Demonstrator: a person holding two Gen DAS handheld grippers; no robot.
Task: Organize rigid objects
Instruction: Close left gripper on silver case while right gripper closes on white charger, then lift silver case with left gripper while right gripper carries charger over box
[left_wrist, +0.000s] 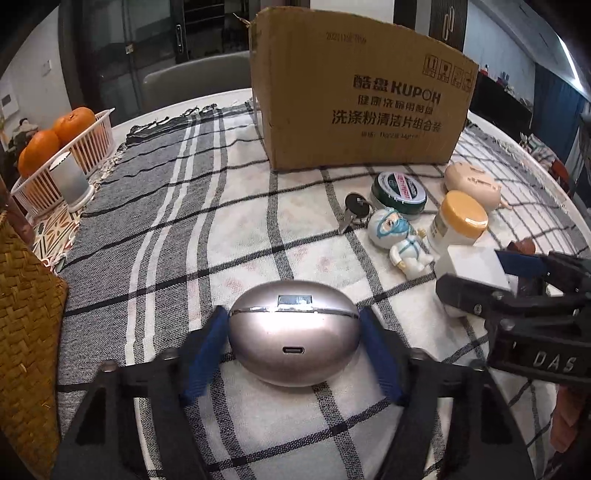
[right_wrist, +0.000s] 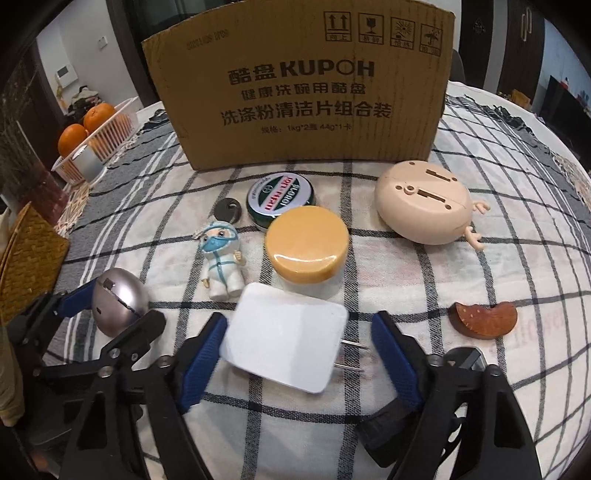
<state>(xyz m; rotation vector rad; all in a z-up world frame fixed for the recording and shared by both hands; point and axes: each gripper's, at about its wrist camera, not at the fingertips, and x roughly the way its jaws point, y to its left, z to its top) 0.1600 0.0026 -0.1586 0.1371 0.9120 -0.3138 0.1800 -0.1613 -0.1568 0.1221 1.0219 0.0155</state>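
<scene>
While every loose thing lies out on the checked cloth of the worktop (right_wrist: 461, 369), the sorting looks barely begun: nothing can be seen to have gone into the cardboard box (right_wrist: 299, 85) standing at the back, though its inside is hidden from both views.

The left gripper (left_wrist: 293, 345) has its jaws either side of the silver earbud case (left_wrist: 293, 332), the blue pads right against its ends; whether they press yet I cannot tell. The case rests on the cloth.

The right gripper (right_wrist: 295, 354) straddles the white charger (right_wrist: 284, 343), which lies flat with its prongs toward the right pad. Its jaws are apart, with a clear gap on the prong side.

Left to handle, by my reading:
- the small masked figurine (right_wrist: 221, 258)
- the yellow-lidded jar (right_wrist: 306, 247)
- the green tin (right_wrist: 282, 199)
- the key (right_wrist: 227, 208)
- the beige round toy (right_wrist: 423, 203)
- the brown wooden slice (right_wrist: 484, 319)

So two pickups are in hand and none finished.
</scene>
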